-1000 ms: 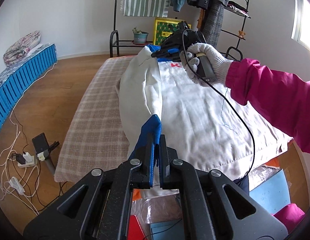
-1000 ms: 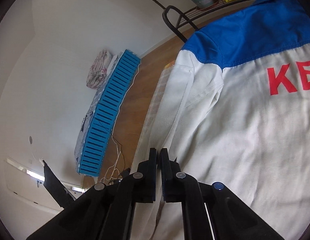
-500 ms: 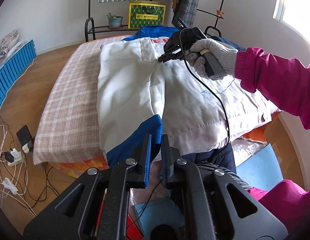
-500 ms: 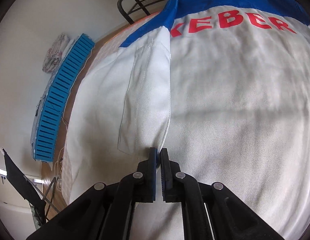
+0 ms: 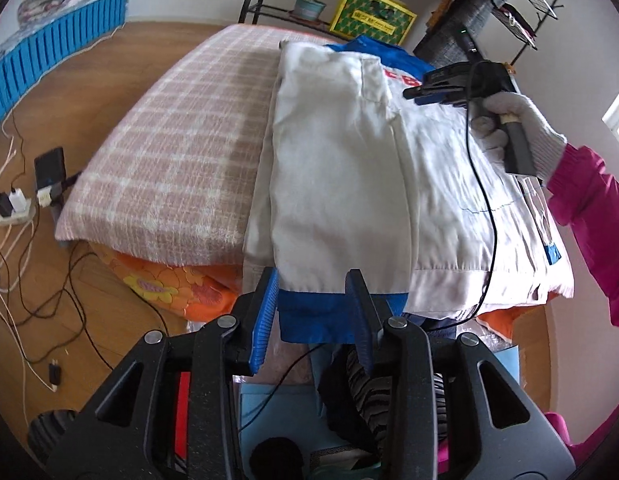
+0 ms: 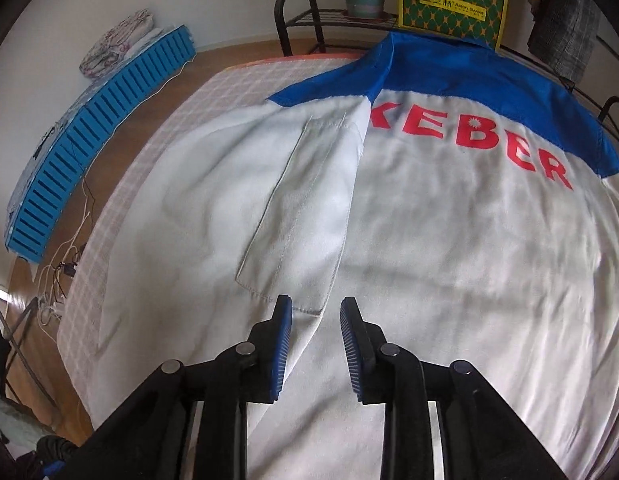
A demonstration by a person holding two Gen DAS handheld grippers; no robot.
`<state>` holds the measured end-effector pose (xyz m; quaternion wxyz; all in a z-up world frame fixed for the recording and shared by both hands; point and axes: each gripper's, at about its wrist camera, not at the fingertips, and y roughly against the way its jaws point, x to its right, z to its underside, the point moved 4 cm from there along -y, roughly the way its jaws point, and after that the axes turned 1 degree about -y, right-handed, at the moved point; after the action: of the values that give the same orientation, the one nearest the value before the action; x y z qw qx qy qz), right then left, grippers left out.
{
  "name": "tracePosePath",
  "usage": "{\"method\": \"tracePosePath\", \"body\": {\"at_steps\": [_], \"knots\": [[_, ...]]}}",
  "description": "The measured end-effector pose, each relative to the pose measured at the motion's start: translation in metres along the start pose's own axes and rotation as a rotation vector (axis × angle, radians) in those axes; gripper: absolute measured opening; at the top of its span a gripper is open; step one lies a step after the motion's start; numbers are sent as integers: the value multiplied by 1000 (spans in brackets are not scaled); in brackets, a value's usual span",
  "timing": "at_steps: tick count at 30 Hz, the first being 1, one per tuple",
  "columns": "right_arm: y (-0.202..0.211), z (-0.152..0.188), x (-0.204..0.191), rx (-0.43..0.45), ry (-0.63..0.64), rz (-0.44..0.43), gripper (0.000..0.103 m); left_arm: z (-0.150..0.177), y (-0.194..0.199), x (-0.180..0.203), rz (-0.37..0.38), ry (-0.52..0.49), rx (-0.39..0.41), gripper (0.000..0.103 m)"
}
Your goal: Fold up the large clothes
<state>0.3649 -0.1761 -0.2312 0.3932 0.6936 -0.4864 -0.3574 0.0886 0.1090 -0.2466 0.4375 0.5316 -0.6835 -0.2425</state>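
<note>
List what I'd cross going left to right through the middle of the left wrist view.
Power strip on the floor → plaid blanket → folded white sleeve → jacket back → gloved right hand → pink sleeve.

claw (image 5: 314,312): black, blue ribbed pads, silver screws | white knit glove (image 5: 521,128) | magenta sleeve (image 5: 589,208)

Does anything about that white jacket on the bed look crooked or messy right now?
Slightly. The white jacket lies wrinkled, and its folded-over sleeve runs past the hem, so the blue cuff hangs off the bed's edge. Nothing looks torn or spilled.
</note>
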Motion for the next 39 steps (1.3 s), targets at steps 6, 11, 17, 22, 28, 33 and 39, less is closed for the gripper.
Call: {"method": "tracePosePath", "body": {"at_steps": [6, 11, 17, 22, 28, 33, 39], "knots": [[41, -20, -23, 100, 63, -59, 33, 14, -36, -16, 17, 86, -67, 35], [42, -55, -59, 121, 94, -158, 38, 21, -50, -22, 41, 131, -68, 35], [-2, -90, -94, 88, 60, -253, 41, 17, -54, -23, 69, 172, -34, 15], [-51, -110, -112, 39, -13, -275, 43, 10, -48, -16, 45, 132, 8, 5], [-103, -113, -138, -56, -2, -274, 47, 8, -32, -17, -2, 111, 57, 4], [-134, -116, -132, -64, -33, -199, 41, 11, -24, -20, -50, 63, 70, 4], [-131, -123, -125, -55, -50, -207, 43, 11, -30, -59, 112, 304, 45, 48]]}}
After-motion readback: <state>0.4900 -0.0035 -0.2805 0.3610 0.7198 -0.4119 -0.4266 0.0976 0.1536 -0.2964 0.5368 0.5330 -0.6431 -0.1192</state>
